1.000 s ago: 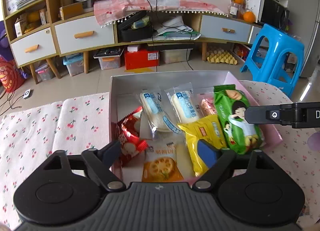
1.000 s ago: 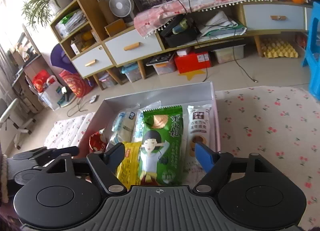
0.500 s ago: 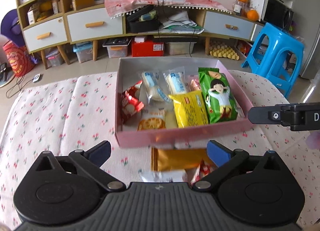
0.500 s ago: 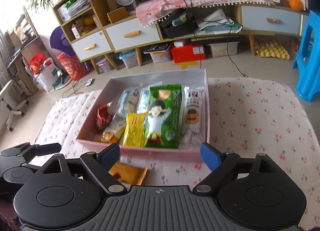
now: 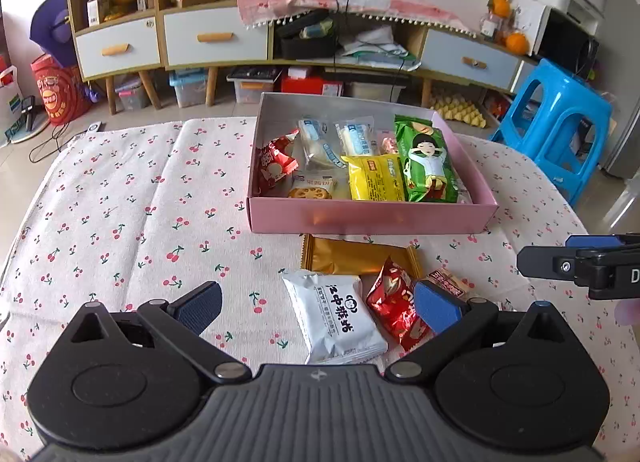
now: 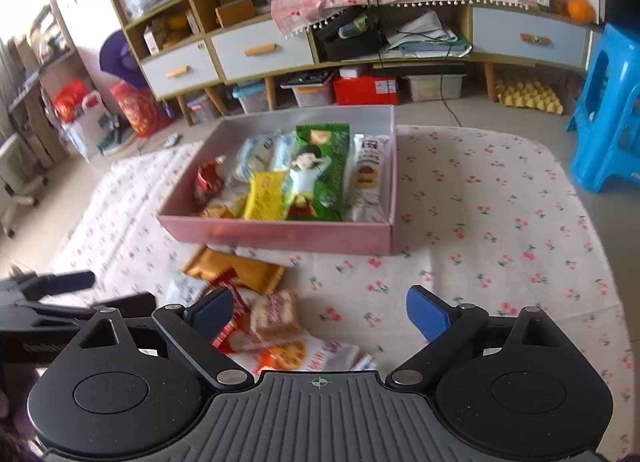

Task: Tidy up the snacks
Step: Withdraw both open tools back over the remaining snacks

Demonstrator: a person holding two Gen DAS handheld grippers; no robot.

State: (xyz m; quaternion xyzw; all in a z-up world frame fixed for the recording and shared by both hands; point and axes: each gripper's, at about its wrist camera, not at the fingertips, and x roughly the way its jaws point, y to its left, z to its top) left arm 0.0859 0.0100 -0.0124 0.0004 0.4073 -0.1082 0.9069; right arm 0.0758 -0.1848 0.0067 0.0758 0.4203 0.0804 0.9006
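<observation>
A pink box on the cherry-print cloth holds several snacks, among them a green packet, a yellow packet and a red packet. In front of the box lie a gold packet, a white packet, a red packet and a small brown packet. My left gripper hovers open over the white and red packets, gripping nothing. My right gripper is opening its jaws above the brown packet, which lies untouched on the cloth in front of the box.
The tablecloth stretches wide to the left of the box. A blue stool stands off the table's far right corner. A low cabinet with drawers runs along the wall behind.
Both grippers have drawn back from over the box toward the table's near side. The loose packets in front of the box have come into view. Both pairs of jaws stand wider.
</observation>
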